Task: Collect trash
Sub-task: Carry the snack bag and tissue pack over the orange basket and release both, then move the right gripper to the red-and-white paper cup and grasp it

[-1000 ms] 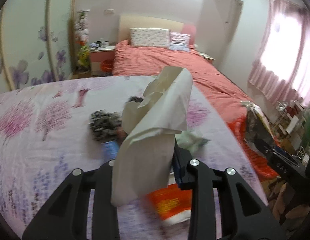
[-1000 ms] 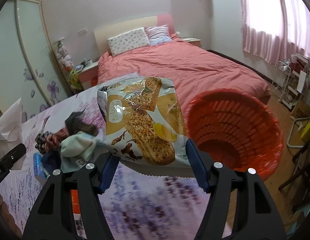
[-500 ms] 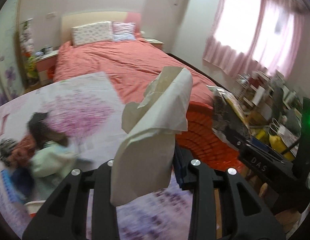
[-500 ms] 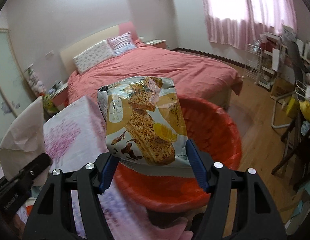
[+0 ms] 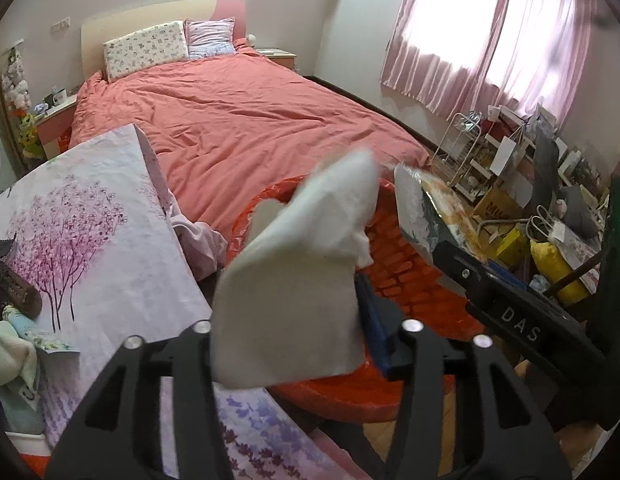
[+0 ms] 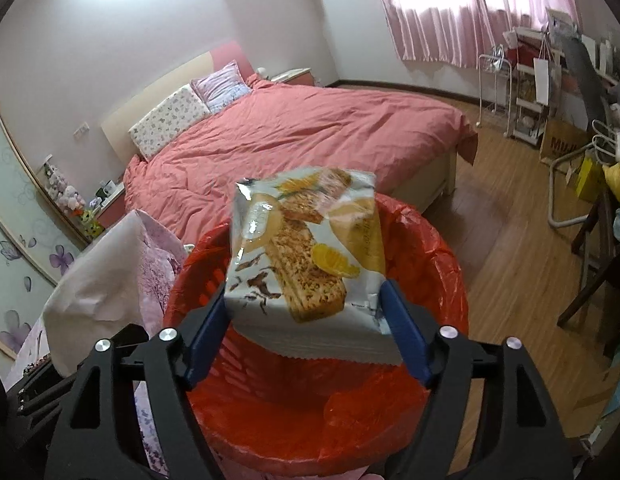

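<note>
My left gripper (image 5: 290, 320) is over the near rim of a red bin (image 5: 414, 280) lined with a red bag. A white tissue (image 5: 306, 280) sits blurred between its wide-set fingers, tilting toward the bin. My right gripper (image 6: 306, 320) is directly above the same bin (image 6: 426, 264). Its blue pads stand wide and a yellow-and-white snack wrapper (image 6: 306, 252) hangs between them, blurred at its top. The wrapper (image 5: 426, 216) and the right gripper (image 5: 518, 320) also show at right in the left wrist view. The tissue (image 6: 94, 292) shows at left in the right wrist view.
A table with a purple floral cloth (image 5: 94, 240) stands left of the bin, with small clothes (image 5: 10, 344) at its left edge. A bed with a pink duvet (image 5: 246, 120) lies behind. Cluttered shelves and a chair (image 6: 582, 184) stand on the wooden floor at right.
Both grippers swung right from the table to over the red bin. Both sets of fingers have spread, and the tissue and the wrapper have tilted and blurred.
</note>
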{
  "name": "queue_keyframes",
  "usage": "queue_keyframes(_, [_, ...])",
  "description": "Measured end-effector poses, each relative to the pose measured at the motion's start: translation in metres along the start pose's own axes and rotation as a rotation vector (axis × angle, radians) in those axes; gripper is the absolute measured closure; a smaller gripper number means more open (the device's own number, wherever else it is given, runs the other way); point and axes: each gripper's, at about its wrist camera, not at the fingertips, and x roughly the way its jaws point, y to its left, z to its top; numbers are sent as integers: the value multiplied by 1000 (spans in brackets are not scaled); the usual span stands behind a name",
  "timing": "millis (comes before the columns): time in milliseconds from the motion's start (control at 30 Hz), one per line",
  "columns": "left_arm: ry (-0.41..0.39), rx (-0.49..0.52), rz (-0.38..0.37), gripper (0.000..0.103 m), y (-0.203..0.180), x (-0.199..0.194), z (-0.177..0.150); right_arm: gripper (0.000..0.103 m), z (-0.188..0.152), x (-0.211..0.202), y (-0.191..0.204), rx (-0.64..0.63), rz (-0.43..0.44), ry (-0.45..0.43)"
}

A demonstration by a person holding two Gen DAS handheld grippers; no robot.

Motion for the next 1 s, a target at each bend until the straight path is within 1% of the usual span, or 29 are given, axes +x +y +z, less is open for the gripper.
queue_keyframes(100, [9, -1, 11, 42, 5, 4, 0, 23, -1, 1, -4, 12, 17, 13])
queue_keyframes(267, [11, -19, 47, 40, 18, -3, -5, 20, -2, -9, -8, 11, 7, 3])
queue_keyframes(367, [-3, -31, 87, 37, 28, -15, -9, 20, 0, -16, -6, -1, -12, -14])
queue_keyframes(500, [-32, -53, 127, 35, 45, -45, -19, 20, -1, -29, 7, -32, -16, -37])
queue_keyframes(600, [-69, -61, 175, 31, 60, -73, -29, 20, -10, -47, 29, -82, -9, -64])
queue_keyframes(733, [-110, -86, 244, 29, 88, -110, -46, 20, -24, -60, 63, -156, 22, -71])
queue_keyframes(900, [-134, -183, 336, 29, 140, -151, -73, 20, -53, -74, 115, -273, 97, -60])
queue_keyframes(1000, [-148, -244, 404, 29, 173, -174, -92, 20, -69, -81, 137, -327, 139, -53])
